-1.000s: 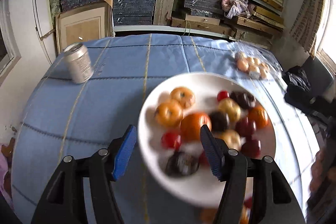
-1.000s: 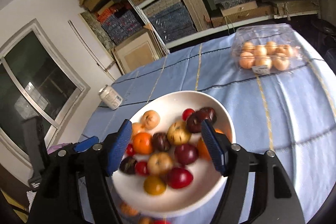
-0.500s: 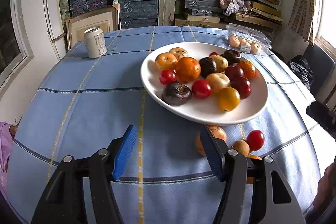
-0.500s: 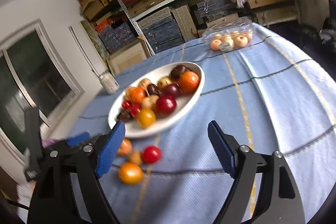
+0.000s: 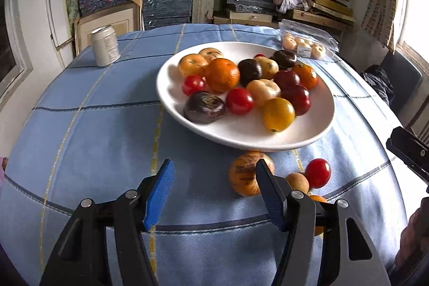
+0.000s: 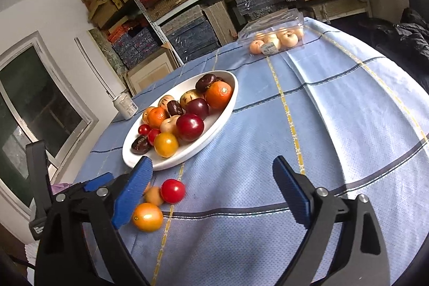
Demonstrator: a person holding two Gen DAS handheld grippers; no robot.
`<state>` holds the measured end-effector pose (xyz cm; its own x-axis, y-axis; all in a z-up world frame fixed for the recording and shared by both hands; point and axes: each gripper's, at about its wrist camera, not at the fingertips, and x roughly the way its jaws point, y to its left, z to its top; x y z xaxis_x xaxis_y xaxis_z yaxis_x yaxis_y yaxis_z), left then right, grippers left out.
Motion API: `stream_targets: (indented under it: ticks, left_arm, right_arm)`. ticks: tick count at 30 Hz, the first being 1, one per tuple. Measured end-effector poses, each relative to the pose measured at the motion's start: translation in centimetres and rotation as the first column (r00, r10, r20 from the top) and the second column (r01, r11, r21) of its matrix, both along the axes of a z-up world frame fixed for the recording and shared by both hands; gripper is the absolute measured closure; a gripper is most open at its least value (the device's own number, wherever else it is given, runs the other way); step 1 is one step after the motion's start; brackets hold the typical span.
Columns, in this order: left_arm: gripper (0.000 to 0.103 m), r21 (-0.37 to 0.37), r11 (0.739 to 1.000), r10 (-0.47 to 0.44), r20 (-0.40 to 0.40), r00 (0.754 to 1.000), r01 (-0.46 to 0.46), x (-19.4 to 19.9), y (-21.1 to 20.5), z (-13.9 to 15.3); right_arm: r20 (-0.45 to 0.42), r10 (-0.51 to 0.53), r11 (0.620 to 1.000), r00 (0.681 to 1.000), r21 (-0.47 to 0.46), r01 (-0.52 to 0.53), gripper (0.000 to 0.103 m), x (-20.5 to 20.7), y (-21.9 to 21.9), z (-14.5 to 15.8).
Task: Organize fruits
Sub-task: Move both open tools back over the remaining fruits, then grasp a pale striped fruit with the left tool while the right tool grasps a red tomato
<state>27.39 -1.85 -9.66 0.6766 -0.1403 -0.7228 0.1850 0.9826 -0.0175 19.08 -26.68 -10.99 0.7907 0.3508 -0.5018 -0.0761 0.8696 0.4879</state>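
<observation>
Shallow white ceramic plate [image 5: 316,136]: heaped mixed fruits, mid surface [image 5: 102,130].
Four loose fruits [image 6: 173,190] on cloth just beside plate rim, likely awaiting sorting.
Left gripper [image 5: 211,195], right gripper [image 6: 211,195]: both released, empty, hovering near strays.

In the left wrist view, the left gripper's right finger [image 5: 270,195] covers part of the speckled orange fruit [image 5: 244,176] near the tablecloth's [image 5: 107,125] front edge. An orange fruit [image 5: 317,199] behind it barely shows. The right gripper [image 5: 407,152] is cut off at the frame's right edge.
</observation>
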Motion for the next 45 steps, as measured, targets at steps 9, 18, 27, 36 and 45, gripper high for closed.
stream_targets:
  ticks: [9, 18, 27, 36, 45]
  left_arm:
    - [0.038, 0.021, 0.999, -0.048, -0.032, 0.998, 0.048, 0.8, -1.9, -1.0]
    - [0.037, 0.02, 0.998, -0.051, -0.027, 0.998, 0.052, 1.0, -1.8, -1.5]
    - [0.056, 0.039, 0.995, -0.09, -0.019, 0.996, 0.091, 0.6, -2.4, -1.7]
    - [0.068, 0.036, 0.994, -0.098, -0.032, 0.995, 0.1, 0.4, -2.2, -2.2]
    - [0.068, 0.033, 0.999, -0.036, 0.005, 0.999, 0.035, 0.2, -0.3, -1.1]
  right_arm:
    - [-0.012, 0.005, 1.0, 1.0, 0.014, -0.005, 0.012, 0.4, -0.3, 0.0]
    - [-0.02, 0.015, 1.0, 1.0, 0.016, -0.015, 0.012, 0.4, -0.2, -0.1]
    - [-0.035, 0.023, 1.0, 0.999, 0.011, -0.022, 0.012, 0.5, 0.0, -0.4]
    - [-0.05, 0.06, 0.998, 0.997, -0.018, -0.06, 0.012, 0.8, 0.9, -0.6]
    - [-0.064, 0.18, 0.966, 0.982, -0.175, -0.189, 0.015, 0.6, 5.1, -1.1]
